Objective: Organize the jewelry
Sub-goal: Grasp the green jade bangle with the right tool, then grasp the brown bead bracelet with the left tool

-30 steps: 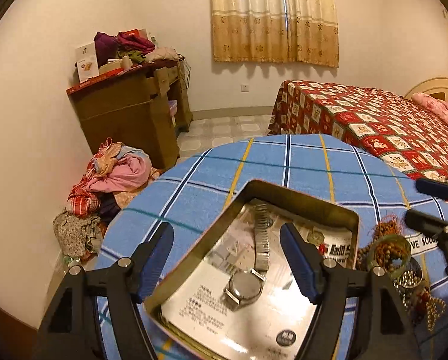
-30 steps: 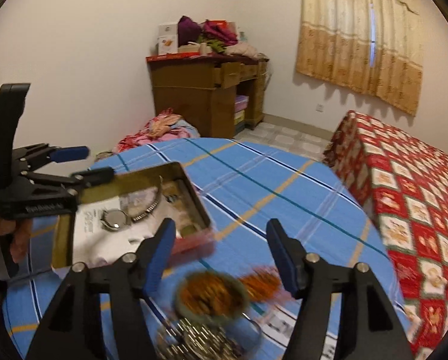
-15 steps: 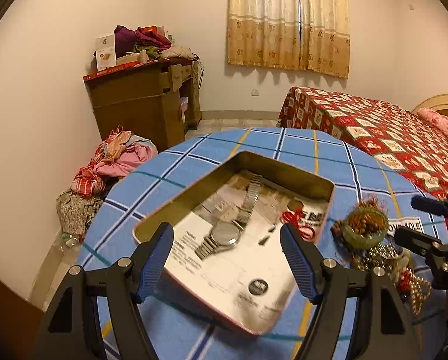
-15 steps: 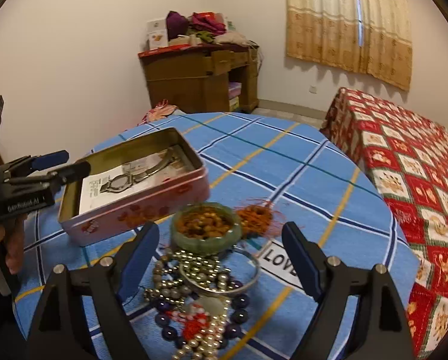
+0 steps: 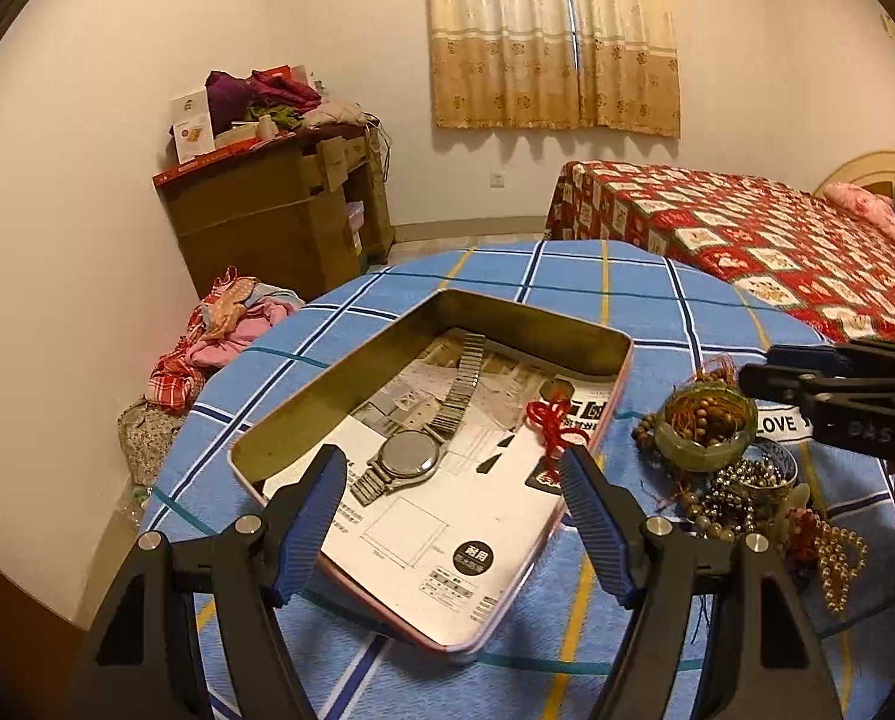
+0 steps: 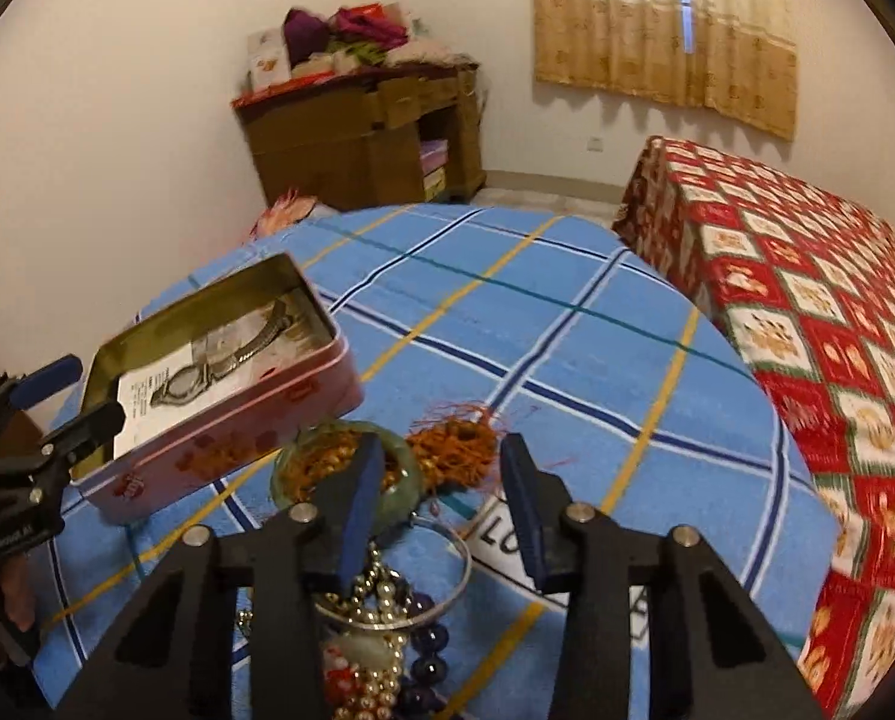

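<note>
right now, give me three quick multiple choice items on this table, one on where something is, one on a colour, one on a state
1. Where is the wristwatch?
A in the tin
B on the bed
C among the beads

2. What colour is the bangle round the brown beads?
A black
B green
C white

3. How is the left gripper?
A shut on the watch
B open, empty
C holding the tin

Key: 1 A, it lies on the paper inside the tin; 2 B, its rim is jade green; 3 B, its fingers stand apart with nothing clamped.

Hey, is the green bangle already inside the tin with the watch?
No, the green bangle sits on the tablecloth beside the tin, while the watch lies inside it.
</note>
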Demonstrator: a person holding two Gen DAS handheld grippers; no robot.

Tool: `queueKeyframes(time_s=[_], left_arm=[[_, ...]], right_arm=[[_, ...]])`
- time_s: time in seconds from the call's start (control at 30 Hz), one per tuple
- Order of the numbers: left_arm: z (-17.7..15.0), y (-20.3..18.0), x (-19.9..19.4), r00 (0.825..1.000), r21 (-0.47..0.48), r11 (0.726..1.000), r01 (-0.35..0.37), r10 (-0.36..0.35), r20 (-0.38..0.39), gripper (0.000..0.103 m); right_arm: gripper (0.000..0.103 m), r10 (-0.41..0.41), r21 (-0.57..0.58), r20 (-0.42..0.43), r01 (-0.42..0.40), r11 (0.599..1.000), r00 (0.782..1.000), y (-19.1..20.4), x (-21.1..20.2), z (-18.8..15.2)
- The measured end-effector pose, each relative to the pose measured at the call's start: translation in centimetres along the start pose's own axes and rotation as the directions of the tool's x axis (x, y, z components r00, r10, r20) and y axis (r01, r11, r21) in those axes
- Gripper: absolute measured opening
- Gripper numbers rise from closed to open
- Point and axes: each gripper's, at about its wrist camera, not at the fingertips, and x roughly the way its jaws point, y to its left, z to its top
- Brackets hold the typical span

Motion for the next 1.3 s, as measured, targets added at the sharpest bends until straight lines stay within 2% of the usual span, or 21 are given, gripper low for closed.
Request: queueKeyframes(time_s=[0.13, 0.17, 0.23, 0.47, 0.63, 0.7, 0.9, 1.07, 1.3], left_arm=[[-0.1, -0.4, 0.2, 1.0, 0.014, 1.0, 0.008, -0.008, -0.01, 0.074], [-0.1, -0.5, 0.2, 1.0, 0.018, 1.0, 0.01, -0.009, -0.012, 0.074], [-0.2, -0.5, 0.1, 1.0, 0.016, 1.0, 0.014, -0.014, -0.01, 0.074], [-0.1, -0.4, -0.4, 1.0, -0.004, 1.0, 0.024, -0.024, -0.001, 0.074], [0.1, -1.2, -1.4, 0.999, 0.001, 0.999, 0.047, -0.047, 0.018, 0.074], [0.1, -1.6, -1.6, 0.998, 0.007, 0.998, 0.056, -0.056, 0.023, 0.074], [-0.8, -4.3, -1.5, 0.994, 0.051, 0.992, 0.113, -0.114, -0.002, 0.074], [-1.2, -6.9, -1.1, 0.988, 0.111, 0.982, 0.153, -0.15, -0.032, 0.074], [0.3, -8.4, 0.7, 0.976, 0.105, 0.971, 0.213, -0.208, -0.059, 0.073]], right_arm=[[0.026, 0.005, -0.06, -0.071, -0.01, 0.998, 0.997, 0.9, 1.7, -0.2], [0.015, 0.007, -0.063, -0.074, -0.012, 0.998, 0.997, 1.0, 1.8, -0.4], [0.011, 0.015, -0.056, -0.06, -0.019, 0.998, 0.998, 1.0, 1.4, -0.8], [0.009, 0.047, -0.001, 0.053, -0.047, 0.999, 0.997, 0.9, -2.2, -1.8], [0.009, 0.03, 0.073, 0.148, -0.041, 0.996, 0.989, -0.4, -5.6, -2.4], [0.009, 0.015, 0.102, 0.16, -0.032, 0.994, 0.987, -1.2, -6.5, -2.8], [0.009, -0.053, 0.151, 0.122, 0.034, 0.988, 0.991, -2.8, -6.8, -5.8], [0.009, -0.064, 0.184, 0.098, 0.045, 0.982, 0.993, -3.8, -6.2, -7.4], [0.009, -0.048, 0.192, 0.072, 0.033, 0.981, 0.996, -3.9, -4.9, -8.4]])
